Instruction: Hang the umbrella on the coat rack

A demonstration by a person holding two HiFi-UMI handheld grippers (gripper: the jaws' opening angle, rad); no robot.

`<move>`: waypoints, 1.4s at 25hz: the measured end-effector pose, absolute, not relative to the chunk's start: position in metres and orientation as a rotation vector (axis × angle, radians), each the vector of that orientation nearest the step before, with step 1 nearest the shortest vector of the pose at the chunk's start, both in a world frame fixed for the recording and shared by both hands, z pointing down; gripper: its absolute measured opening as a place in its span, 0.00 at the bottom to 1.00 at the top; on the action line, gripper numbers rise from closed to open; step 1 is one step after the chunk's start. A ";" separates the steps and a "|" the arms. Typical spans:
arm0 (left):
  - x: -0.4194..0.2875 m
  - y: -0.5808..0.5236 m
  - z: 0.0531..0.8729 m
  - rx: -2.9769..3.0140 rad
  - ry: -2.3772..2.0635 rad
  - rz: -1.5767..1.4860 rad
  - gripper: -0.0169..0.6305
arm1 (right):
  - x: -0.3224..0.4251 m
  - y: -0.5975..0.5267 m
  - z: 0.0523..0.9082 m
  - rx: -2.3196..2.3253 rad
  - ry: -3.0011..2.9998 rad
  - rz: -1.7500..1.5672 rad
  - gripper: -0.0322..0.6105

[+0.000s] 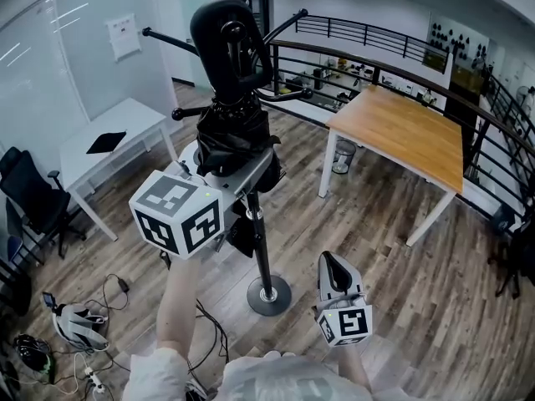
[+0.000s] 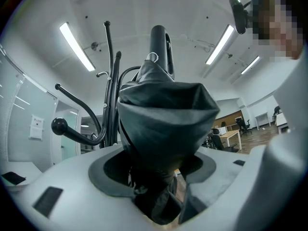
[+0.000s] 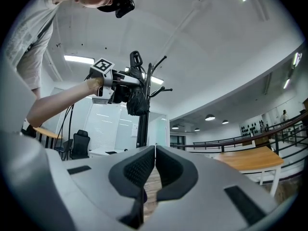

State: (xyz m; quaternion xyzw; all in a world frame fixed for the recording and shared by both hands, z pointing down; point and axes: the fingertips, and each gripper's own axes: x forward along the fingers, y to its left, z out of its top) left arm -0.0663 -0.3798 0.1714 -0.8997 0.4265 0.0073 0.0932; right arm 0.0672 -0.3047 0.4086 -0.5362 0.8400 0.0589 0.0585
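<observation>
A folded black umbrella is held upright in my left gripper, which is shut on its bunched fabric. Its looped handle rises to the level of the coat rack's curved hooks. The black rack pole runs down just behind the umbrella to a round base. In the left gripper view the fabric fills the gap of the left gripper, with a ball-tipped hook at the left. My right gripper hangs low at the right, shut and empty.
A wooden table stands at the right with a waste bin beside its leg. At the left are a white desk and an office chair. Cables and a headset lie on the floor. A black railing runs behind.
</observation>
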 end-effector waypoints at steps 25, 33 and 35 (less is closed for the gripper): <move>-0.079 -0.426 0.247 -2.947 1.328 0.051 0.48 | 0.067 -0.298 0.436 -1.650 2.589 0.084 0.10; -0.096 -0.439 0.293 -3.020 1.428 0.073 0.48 | 0.066 -0.295 0.446 -1.664 2.606 0.057 0.10; -0.104 -0.438 0.296 -2.969 1.469 0.085 0.48 | 0.066 -0.293 0.449 -1.666 2.611 0.051 0.10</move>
